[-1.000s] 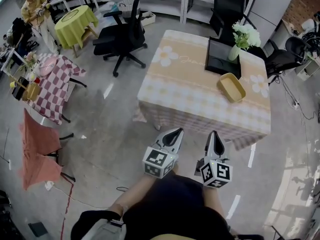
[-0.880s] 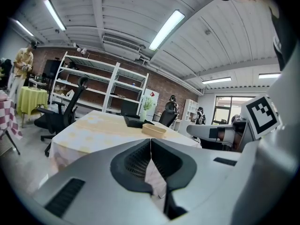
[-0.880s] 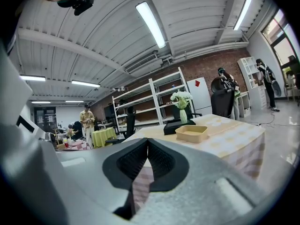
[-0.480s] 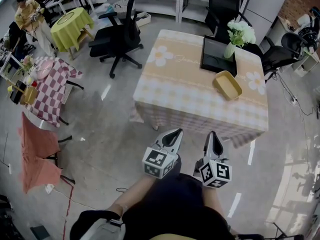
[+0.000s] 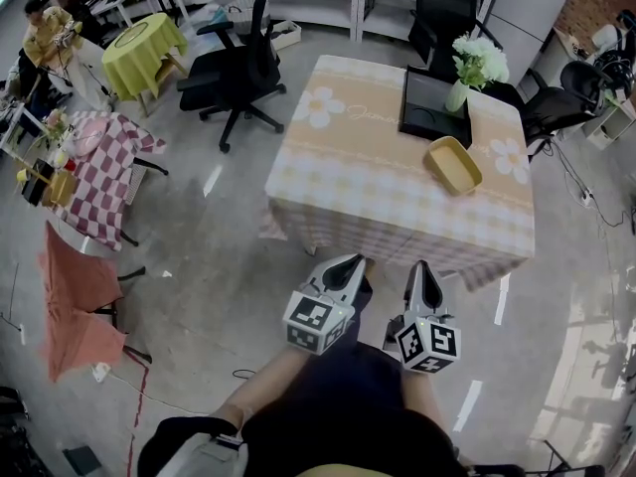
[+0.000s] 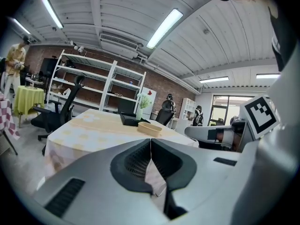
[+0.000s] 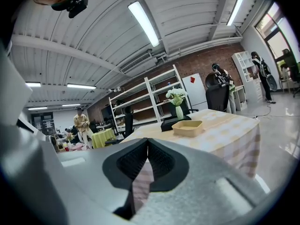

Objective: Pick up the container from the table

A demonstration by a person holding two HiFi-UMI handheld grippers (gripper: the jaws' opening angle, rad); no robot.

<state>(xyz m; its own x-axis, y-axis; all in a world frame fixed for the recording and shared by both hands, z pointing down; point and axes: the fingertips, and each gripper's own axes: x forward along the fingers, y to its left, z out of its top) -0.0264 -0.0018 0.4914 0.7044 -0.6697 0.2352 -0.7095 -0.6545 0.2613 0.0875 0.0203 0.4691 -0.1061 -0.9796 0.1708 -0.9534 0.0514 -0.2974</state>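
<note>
Table (image 5: 368, 182): near edge at 12 o'clock of both grippers, strip of bare floor (image 5: 229, 256) between. Open floor at 9 o'clock. Office chair (image 5: 238, 63) at 11 o'clock, off table's far left corner.
Container (image 5: 454, 164): on table's right part, 1 o'clock from jaws, well apart, near black tray (image 5: 434, 107).
Left gripper (image 5: 348, 264), right gripper (image 5: 424, 268): jaws pressed together, nothing between.
Gripper views show container side-on. Head view alone gives table's full outline.

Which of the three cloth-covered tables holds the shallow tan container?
The square table with the peach checked, daisy-printed cloth, straight ahead; the shallow tan container lies beside a black tray. The lime-green round table and pink checked table stand left.
</note>
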